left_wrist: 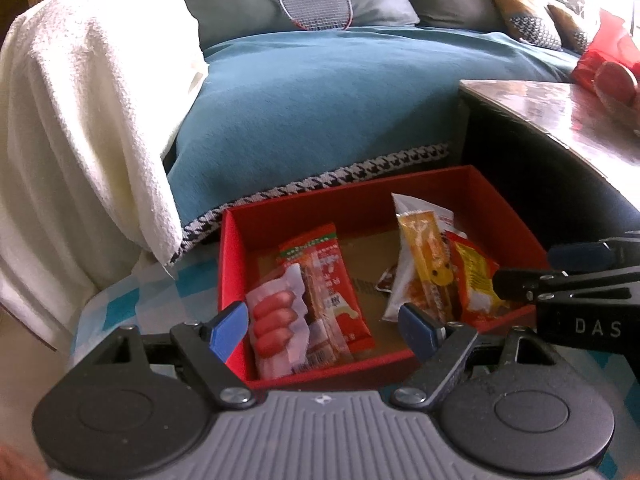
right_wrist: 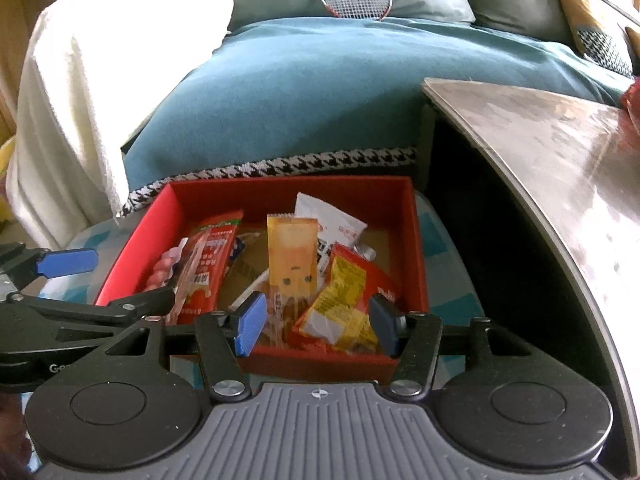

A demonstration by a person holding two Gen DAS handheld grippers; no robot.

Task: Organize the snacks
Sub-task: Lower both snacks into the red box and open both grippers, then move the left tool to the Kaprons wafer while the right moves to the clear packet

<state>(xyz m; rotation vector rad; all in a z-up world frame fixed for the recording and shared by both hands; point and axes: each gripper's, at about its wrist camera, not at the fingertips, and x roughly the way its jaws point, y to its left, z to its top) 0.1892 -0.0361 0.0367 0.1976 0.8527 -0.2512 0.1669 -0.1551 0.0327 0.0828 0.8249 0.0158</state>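
The red box (right_wrist: 416, 240) is sitting on a checked surface in front of the teal-covered sofa (right_wrist: 300, 100), holding several snack packets. The left gripper (left_wrist: 324, 330) is hovering over the box's near left part, released and gripping nothing. The right gripper (right_wrist: 318, 326) is hanging over the box's near edge above the yellow-and-red packet (right_wrist: 340, 300), jaws apart and empty.

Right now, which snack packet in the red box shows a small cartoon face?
The orange-yellow packet standing near the middle of the red box; the neighbouring packets are red or white and show no face.
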